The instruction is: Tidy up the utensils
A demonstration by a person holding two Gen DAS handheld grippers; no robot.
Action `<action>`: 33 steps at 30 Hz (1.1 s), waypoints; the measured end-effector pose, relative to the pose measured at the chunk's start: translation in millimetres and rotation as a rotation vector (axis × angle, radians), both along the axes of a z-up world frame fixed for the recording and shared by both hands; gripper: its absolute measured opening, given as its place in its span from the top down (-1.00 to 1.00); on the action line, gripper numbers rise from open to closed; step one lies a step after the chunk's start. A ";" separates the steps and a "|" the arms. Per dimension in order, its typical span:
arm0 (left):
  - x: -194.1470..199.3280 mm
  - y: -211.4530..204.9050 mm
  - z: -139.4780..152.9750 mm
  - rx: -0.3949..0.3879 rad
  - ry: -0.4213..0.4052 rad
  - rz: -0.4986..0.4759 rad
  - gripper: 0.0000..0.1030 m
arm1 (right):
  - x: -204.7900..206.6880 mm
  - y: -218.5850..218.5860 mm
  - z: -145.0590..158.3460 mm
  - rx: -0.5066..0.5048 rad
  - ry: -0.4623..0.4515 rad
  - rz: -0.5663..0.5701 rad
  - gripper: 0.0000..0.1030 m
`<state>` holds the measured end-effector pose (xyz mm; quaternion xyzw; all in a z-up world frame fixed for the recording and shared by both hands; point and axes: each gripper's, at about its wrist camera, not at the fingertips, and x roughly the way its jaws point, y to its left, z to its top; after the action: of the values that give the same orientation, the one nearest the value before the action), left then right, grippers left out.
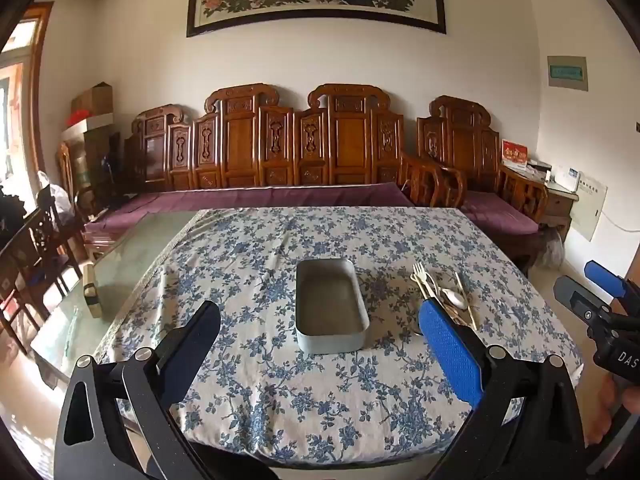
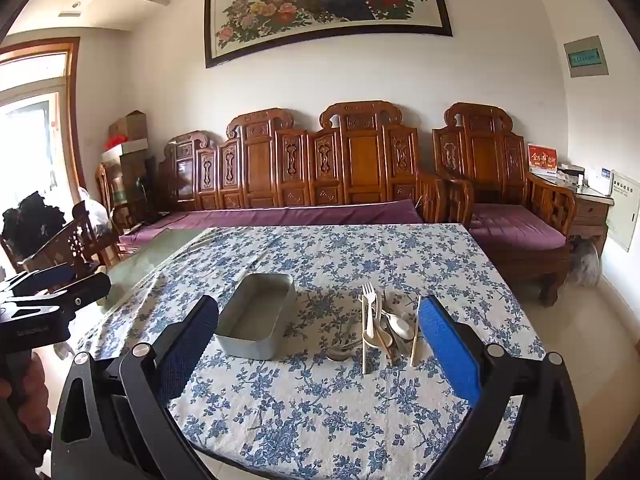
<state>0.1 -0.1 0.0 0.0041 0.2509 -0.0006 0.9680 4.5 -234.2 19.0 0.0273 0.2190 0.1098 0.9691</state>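
An empty grey metal tray (image 1: 331, 307) (image 2: 256, 317) sits mid-table on the blue floral cloth (image 1: 320, 400). To its right lies a pile of cream utensils (image 1: 444, 296) (image 2: 384, 326): a fork (image 2: 369, 308), spoons (image 2: 401, 326) and chopsticks (image 2: 415, 332). My left gripper (image 1: 320, 330) is open and empty, held above the near table edge in front of the tray. My right gripper (image 2: 318, 330) is open and empty, held near the table edge, facing the gap between tray and pile. The right gripper also shows at the right edge of the left wrist view (image 1: 600, 304).
The cloth (image 2: 360, 256) covers most of a glass-topped table; bare glass (image 1: 132, 264) shows on the left. A carved wooden sofa (image 1: 288, 152) with purple cushions runs behind the table. Wooden chairs (image 1: 44, 236) stand at the left. A side cabinet (image 2: 592, 208) stands at the far right.
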 end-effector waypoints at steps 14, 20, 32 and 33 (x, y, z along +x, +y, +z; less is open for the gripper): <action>-0.3 -2.6 5.3 0.000 -0.006 0.001 -0.87 | -1.1 -0.3 1.6 0.000 -0.005 0.000 -0.95; -1.3 -7.6 9.5 0.001 -0.011 0.001 -0.87 | -1.6 -0.4 4.0 0.000 -0.005 0.002 -0.95; -3.2 -8.0 16.1 0.001 -0.018 -0.008 -0.87 | -3.1 -0.3 7.5 -0.001 -0.008 0.002 -0.95; -3.1 -8.1 16.4 0.001 -0.019 -0.008 -0.87 | -3.2 -0.3 8.1 0.000 -0.007 0.003 -0.95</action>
<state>-3.0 -8.2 16.4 0.0056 0.2418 -0.0045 0.9703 1.3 -234.6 27.1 0.0266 0.2155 0.1111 0.9698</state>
